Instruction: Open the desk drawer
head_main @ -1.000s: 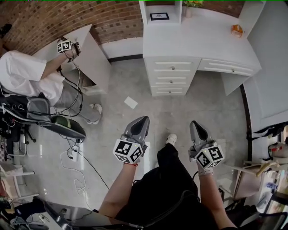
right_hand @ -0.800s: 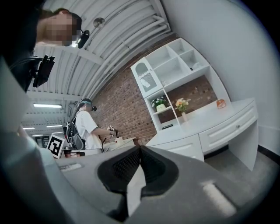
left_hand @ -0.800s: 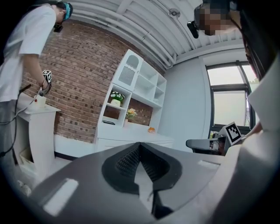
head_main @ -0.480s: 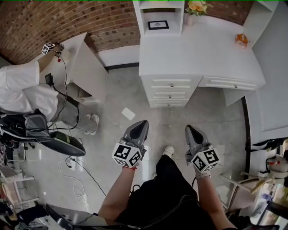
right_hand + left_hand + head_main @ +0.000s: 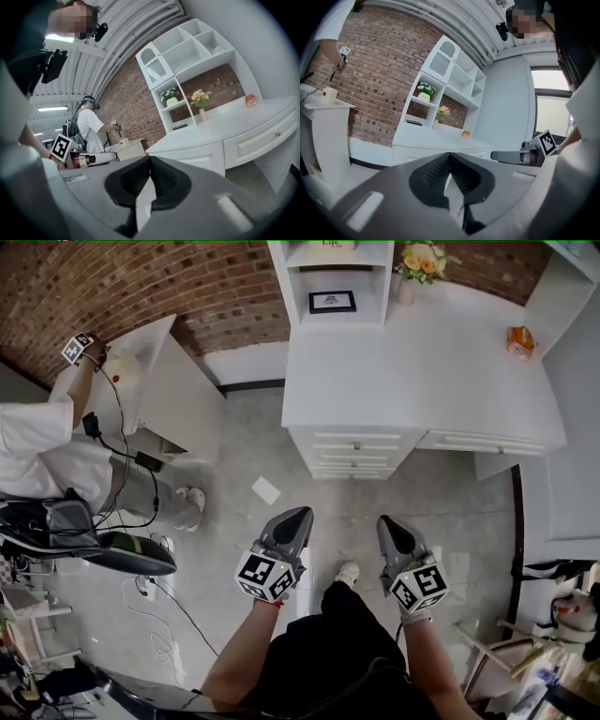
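Jaws on both the left gripper [image 5: 297,517] and the right gripper [image 5: 384,522] are sitting closed tip to tip, gripping nothing. Both grippers are hovering side by side above the grey floor [image 5: 272,442], pointing toward the white counter [image 5: 412,362] but well apart from it. Its desk drawer [image 5: 489,442] is lying shut under the counter's right end, beside a closed stack of drawers [image 5: 354,454].

The head camera looks steeply down from above, taking in the left gripper [image 5: 298,514], the right gripper [image 5: 384,521], the floor [image 5: 253,446] and the desk [image 5: 422,352] ahead, well apart. Each gripper camera sits low behind its own jaws, facing forward and slightly up. All three views share the desk and the brick wall [image 5: 141,287].
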Action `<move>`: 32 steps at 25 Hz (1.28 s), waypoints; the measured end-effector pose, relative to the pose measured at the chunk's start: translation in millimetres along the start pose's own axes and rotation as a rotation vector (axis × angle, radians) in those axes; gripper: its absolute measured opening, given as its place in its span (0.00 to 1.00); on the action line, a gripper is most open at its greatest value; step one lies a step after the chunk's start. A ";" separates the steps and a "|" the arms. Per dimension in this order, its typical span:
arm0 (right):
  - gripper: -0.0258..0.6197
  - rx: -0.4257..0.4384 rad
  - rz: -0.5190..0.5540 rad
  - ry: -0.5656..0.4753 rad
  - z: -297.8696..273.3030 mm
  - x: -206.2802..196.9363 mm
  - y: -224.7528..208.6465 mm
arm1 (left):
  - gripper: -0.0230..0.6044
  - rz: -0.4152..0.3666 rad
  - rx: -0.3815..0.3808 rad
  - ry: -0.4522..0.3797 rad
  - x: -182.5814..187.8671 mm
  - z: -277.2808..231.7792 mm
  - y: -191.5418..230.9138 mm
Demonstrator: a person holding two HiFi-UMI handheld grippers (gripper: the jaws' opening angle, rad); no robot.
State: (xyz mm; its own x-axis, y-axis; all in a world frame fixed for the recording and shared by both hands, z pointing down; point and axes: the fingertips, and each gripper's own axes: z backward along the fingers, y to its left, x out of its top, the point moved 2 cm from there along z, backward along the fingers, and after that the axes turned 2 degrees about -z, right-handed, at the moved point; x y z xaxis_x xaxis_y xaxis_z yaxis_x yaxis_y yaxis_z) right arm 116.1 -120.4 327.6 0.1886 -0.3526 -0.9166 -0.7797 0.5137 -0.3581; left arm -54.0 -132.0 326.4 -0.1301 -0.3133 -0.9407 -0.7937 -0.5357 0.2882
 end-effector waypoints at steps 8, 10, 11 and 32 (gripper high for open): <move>0.04 0.007 -0.011 0.014 -37.9 -15.3 -33.4 | 0.04 0.024 -0.018 0.015 -23.1 -46.3 15.0; 0.04 0.002 -0.020 0.015 -46.5 -20.5 -38.3 | 0.04 0.025 -0.022 0.023 -29.4 -52.9 20.6; 0.04 -0.001 -0.025 0.016 -50.4 -23.4 -40.2 | 0.04 0.027 -0.022 0.027 -32.7 -55.6 23.7; 0.05 -0.096 0.070 -0.009 -144.5 -87.6 -90.9 | 0.04 0.074 -0.148 -0.005 -102.0 -156.4 69.4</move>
State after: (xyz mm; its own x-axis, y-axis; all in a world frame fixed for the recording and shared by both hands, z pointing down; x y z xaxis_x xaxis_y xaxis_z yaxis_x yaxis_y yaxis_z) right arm 84.2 -249.2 466.1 0.1371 -0.3113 -0.9404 -0.8445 0.4594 -0.2752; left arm -2.9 -259.9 470.3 -0.1879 -0.3526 -0.9167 -0.6855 -0.6214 0.3795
